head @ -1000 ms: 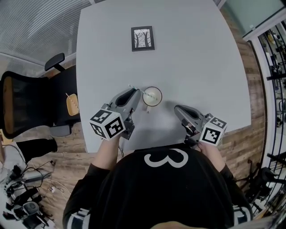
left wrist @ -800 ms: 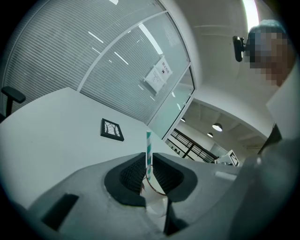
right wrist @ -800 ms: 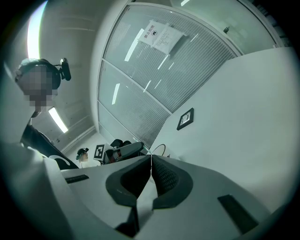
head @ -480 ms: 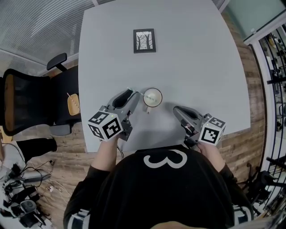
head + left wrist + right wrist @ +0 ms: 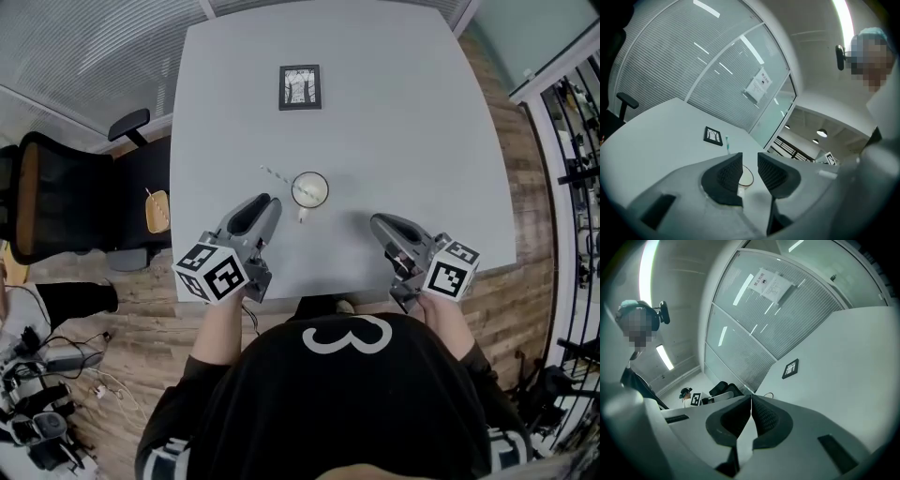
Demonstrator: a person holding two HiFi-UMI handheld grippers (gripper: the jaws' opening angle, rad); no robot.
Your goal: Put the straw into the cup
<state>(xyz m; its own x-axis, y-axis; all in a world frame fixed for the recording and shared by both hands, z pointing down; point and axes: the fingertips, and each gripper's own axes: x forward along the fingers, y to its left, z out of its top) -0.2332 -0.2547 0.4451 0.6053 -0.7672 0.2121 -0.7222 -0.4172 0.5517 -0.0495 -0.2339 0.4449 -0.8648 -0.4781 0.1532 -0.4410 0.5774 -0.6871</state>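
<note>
A white cup (image 5: 310, 188) stands on the grey table (image 5: 403, 122), with a thin striped straw (image 5: 275, 175) in it leaning out to the upper left. My left gripper (image 5: 270, 201) hangs just left of and nearer than the cup, clear of it. Its jaws stand apart and are closing, with nothing between them. In the left gripper view (image 5: 750, 157) the cup's rim (image 5: 747, 175) shows through the gap and the straw's tip (image 5: 727, 139) rises above the left jaw. My right gripper (image 5: 375, 223) is shut and empty, to the right of the cup (image 5: 751, 397).
A small framed black-and-white picture (image 5: 300, 86) lies at the far middle of the table (image 5: 713, 135) (image 5: 791, 368). A black office chair (image 5: 56, 202) stands left of the table. The table's near edge runs just under both grippers.
The left jaws have opened and drawn back from the cup toward me, leaving the straw in the cup. Both grippers have risen a little.
</note>
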